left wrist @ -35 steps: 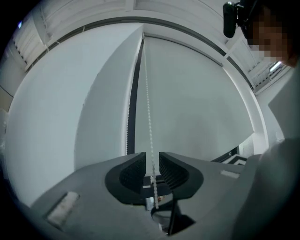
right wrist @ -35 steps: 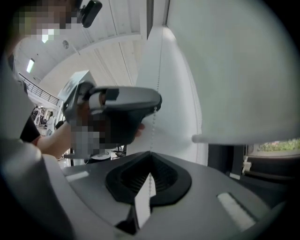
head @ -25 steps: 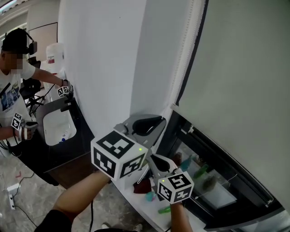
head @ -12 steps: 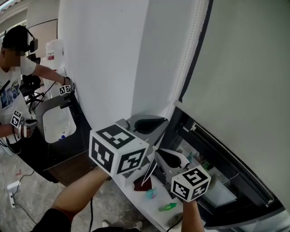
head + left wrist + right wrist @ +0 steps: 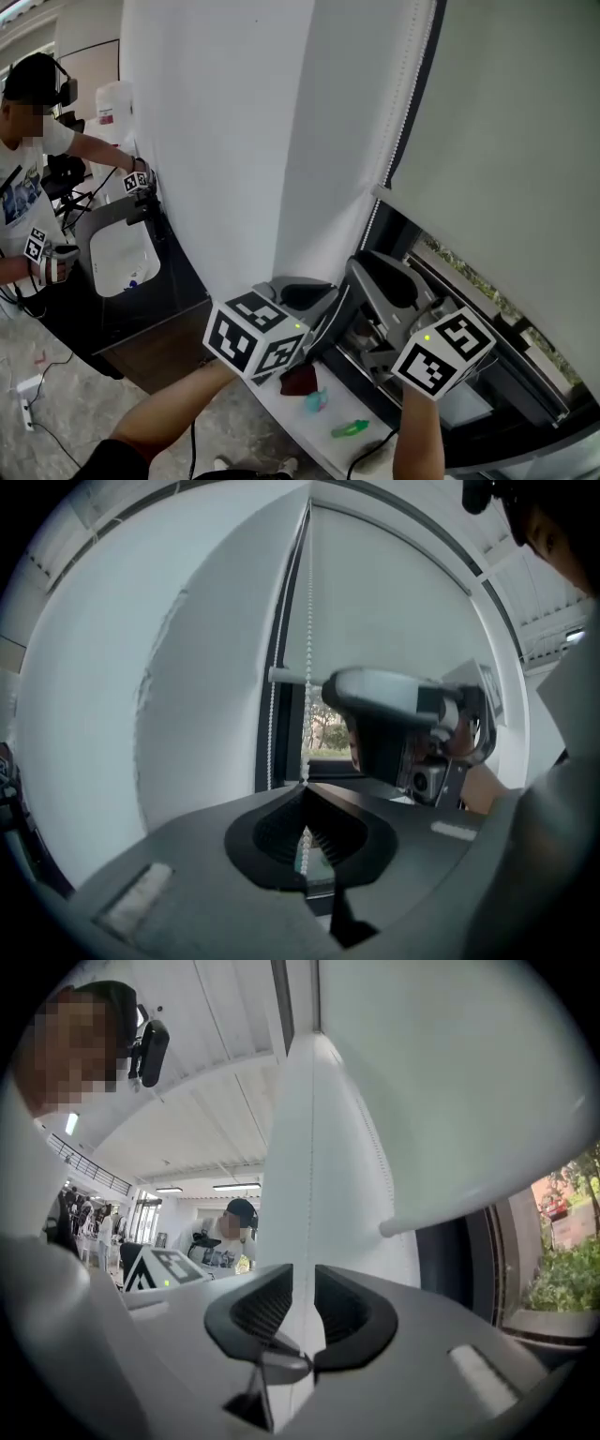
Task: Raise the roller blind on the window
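The grey roller blind point(image 5: 506, 131) covers most of the window, its bottom bar point(image 5: 469, 246) a little above the sill. The white bead chain point(image 5: 405, 103) hangs along the frame's left side. In the left gripper view the bead chain point(image 5: 308, 621) runs down into my left gripper point(image 5: 303, 841), which is shut on it. My right gripper point(image 5: 380, 281) sits just right of the left gripper point(image 5: 330, 305), near the chain. Its jaws are opening: the right gripper point(image 5: 302, 1309) shows a clear gap with only a thin white strand running through it, and the pads press on nothing.
A white wall point(image 5: 216, 141) stands left of the window. The white sill point(image 5: 281, 403) carries a dark red item point(image 5: 298, 380), a teal item point(image 5: 315, 401) and a green one point(image 5: 349, 428). At far left another person point(image 5: 28, 187) works with grippers at a sink point(image 5: 122, 258).
My right gripper has risen up and to the right and its jaws have parted. The left gripper has sunk slightly with the chain. The blind's bottom bar sits a bit higher.
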Tool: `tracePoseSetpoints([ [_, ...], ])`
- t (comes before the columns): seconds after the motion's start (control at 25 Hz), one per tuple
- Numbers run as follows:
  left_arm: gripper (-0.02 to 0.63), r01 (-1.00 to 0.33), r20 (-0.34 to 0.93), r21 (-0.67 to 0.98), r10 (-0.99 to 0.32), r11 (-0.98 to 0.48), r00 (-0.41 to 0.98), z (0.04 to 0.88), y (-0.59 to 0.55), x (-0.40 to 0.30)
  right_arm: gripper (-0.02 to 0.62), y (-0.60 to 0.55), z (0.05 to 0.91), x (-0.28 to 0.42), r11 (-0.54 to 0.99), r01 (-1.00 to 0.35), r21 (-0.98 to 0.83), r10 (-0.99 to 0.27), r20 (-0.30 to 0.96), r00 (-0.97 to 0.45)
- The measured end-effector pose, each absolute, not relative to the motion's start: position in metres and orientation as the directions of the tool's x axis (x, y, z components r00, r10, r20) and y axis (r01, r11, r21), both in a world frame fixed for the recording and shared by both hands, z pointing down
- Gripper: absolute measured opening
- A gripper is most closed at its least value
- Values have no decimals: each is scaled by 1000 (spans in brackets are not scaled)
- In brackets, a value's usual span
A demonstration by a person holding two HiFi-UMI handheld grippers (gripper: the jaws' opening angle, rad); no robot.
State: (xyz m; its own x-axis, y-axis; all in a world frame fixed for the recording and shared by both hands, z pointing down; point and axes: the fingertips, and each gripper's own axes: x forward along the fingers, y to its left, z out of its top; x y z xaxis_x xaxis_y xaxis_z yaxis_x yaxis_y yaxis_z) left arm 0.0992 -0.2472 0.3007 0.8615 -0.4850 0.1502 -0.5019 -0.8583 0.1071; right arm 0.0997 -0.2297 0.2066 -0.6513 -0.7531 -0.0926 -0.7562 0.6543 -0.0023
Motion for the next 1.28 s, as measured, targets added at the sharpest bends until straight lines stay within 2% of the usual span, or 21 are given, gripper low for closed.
tracePoseSetpoints([
  [0.36, 12, -497, 207, 119, -468, -859, 859, 347, -242, 99, 76, -246, 183, 79, 647, -759, 72, -753, -99, -651],
  [0.44, 12, -496, 204, 118, -468, -860, 860, 348, -241, 99, 60, -247, 183, 77, 638, -765, 89, -758, -97, -645],
  [0.52, 12, -499, 204, 115, -471, -859, 858, 348, -242, 98, 13, -248, 182, 78, 627, -773, 97, -766, -104, -634],
  [0.92, 16, -476, 186, 104, -453, -874, 872, 345, -238, 87, 8, -255, 183, 89, 595, -802, 57, -787, -162, -595],
  [1.0, 63, -469, 151, 95, -453, -878, 879, 329, -233, 83, 8, -254, 183, 92, 590, -806, 55, -791, -161, -590],
  [1.28, 64, -475, -71, 72, -480, -877, 875, 237, -228, 69, 8, -252, 227, 90, 606, -796, 18, -792, -90, -604],
])
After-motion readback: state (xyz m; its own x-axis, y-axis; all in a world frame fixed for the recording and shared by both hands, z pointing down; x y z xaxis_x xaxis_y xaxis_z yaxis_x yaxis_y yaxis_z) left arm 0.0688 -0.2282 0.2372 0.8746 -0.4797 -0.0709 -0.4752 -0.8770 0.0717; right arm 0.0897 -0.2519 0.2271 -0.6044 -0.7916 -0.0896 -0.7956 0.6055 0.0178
